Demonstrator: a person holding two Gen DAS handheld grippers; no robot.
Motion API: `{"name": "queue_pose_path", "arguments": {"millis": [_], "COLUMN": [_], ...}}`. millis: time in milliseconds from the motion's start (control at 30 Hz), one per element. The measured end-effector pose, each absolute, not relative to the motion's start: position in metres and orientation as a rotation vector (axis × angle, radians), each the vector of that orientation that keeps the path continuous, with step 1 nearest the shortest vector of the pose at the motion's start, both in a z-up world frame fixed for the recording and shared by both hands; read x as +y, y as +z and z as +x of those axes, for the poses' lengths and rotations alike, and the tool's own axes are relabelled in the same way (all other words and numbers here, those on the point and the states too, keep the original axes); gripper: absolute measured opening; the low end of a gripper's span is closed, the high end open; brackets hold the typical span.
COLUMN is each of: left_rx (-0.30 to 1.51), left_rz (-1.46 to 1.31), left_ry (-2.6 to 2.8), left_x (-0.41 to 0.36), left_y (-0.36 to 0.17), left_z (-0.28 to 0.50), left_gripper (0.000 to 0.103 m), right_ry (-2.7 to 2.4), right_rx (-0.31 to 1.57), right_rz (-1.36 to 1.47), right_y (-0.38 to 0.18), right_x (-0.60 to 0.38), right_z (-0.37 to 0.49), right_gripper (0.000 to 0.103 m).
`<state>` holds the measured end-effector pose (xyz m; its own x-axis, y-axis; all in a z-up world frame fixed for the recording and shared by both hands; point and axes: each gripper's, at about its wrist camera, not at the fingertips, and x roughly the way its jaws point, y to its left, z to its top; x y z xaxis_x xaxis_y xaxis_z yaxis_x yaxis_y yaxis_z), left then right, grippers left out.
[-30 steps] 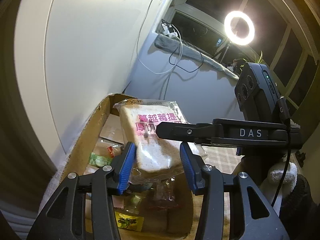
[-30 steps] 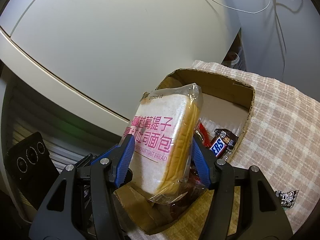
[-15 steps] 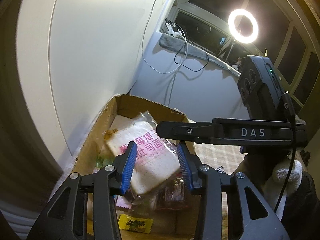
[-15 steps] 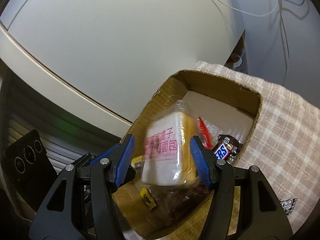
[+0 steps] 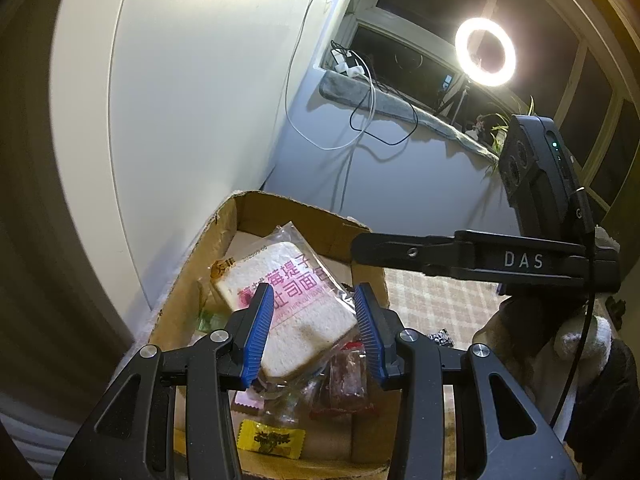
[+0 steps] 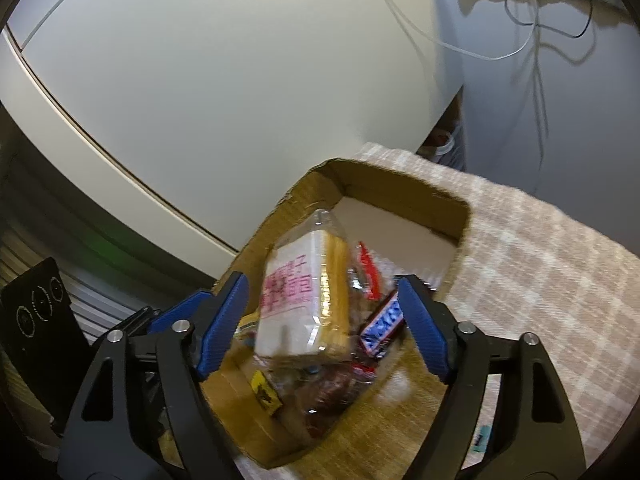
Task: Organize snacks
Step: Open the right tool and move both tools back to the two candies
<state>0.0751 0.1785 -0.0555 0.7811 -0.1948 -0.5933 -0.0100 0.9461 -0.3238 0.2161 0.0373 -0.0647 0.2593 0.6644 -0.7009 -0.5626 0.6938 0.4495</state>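
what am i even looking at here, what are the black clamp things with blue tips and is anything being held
There is no robot here. A person holds a handheld clamp tool in each hand, and each tool carries a wide-angle camera looking forward along its two blue-padded fingers, so each picture is one tool's own view.

In the left tool's view you see the left gripper up close, and the right tool reaching in from the right side. In the right tool's view you see the right gripper.

Below them is a cardboard box on a checked cloth. Inside it lies a wrapped bread pack with pink print, leaning on other snacks: a chocolate bar, a yellow candy and red wrappers.

Nothing is held. The right fingers have just been opening and the bread sits free between them in the box. The left fingers are open and grip nothing.
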Motion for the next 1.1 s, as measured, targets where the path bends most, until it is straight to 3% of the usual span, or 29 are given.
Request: {"name": "queue_pose_path", "arguments": {"millis": [533, 967, 1033, 1100], "left_rx": [0.670, 0.742, 0.768, 0.793], "left_rz": [-0.289, -0.207, -0.204, -0.206], "left_ry": [-0.149, -0.302, -0.329, -0.345], "left_x": [0.138, 0.058, 0.046, 0.037], "left_y": [-0.051, -0.066, -0.073, -0.081], "left_z": [0.065, 0.069, 0.070, 0.072], "left_gripper": [0.040, 0.040, 0.040, 0.040], "right_ry": [0.710, 0.641, 0.669, 0.710], "right_rx": [0.829, 0.928, 0.945, 0.973], "right_rz": [0.111, -0.077, -0.125, -0.168], "right_y": [-0.047, -0.086, -0.095, -0.105], "right_x": [-0.059, -0.128, -0.129, -0.126], "right_z": [0.196, 0.199, 0.197, 0.197], "right_gripper": [0.085, 0.085, 0.081, 0.069]}}
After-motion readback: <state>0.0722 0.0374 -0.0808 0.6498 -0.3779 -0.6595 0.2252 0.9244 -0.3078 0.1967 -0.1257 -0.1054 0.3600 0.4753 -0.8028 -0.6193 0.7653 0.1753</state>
